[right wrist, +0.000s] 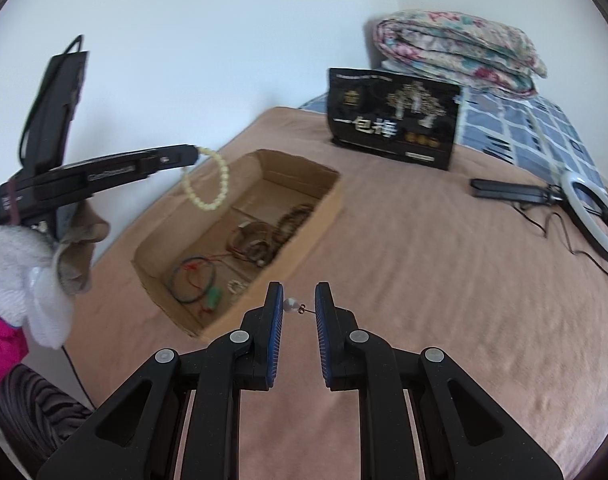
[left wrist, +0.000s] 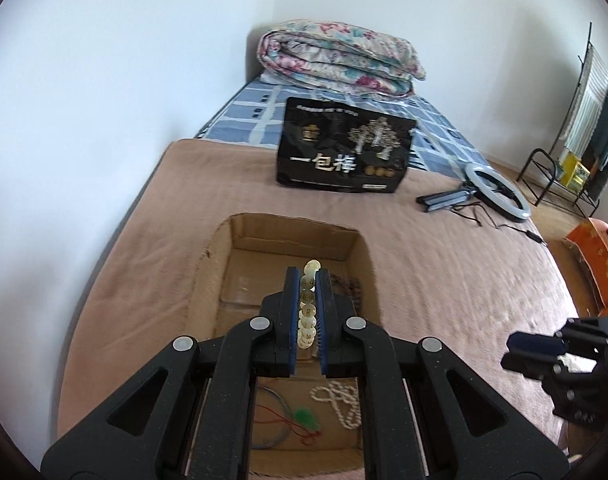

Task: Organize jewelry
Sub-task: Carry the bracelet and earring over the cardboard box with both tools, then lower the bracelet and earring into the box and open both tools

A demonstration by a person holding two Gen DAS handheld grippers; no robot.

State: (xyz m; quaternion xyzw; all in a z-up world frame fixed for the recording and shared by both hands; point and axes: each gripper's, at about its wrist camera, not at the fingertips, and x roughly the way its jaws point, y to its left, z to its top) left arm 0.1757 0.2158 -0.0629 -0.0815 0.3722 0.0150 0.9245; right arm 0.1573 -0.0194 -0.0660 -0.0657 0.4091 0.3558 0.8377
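Observation:
My left gripper [left wrist: 308,280] is shut on a pale yellow bead bracelet [left wrist: 308,312] and holds it above the open cardboard box [left wrist: 223,276]. In the right wrist view the bracelet [right wrist: 207,184] hangs from the left gripper [right wrist: 195,152] over the box [right wrist: 328,204]. Inside the box lie a white pearl strand [left wrist: 340,402], a green pendant on red cord [left wrist: 304,420], a blue ring [right wrist: 191,276] and dark bead bracelets [right wrist: 291,216]. My right gripper [right wrist: 299,300] is open, low over the blanket beside the box, with a small pearl earring [right wrist: 291,305] between its fingers.
The box sits on a pink-brown blanket [right wrist: 424,280] on a bed. A black printed carton [left wrist: 344,148] stands behind, a folded floral quilt [left wrist: 336,56] beyond it. A ring light with stand and cable [right wrist: 592,212] lies to the right. White wall to the left.

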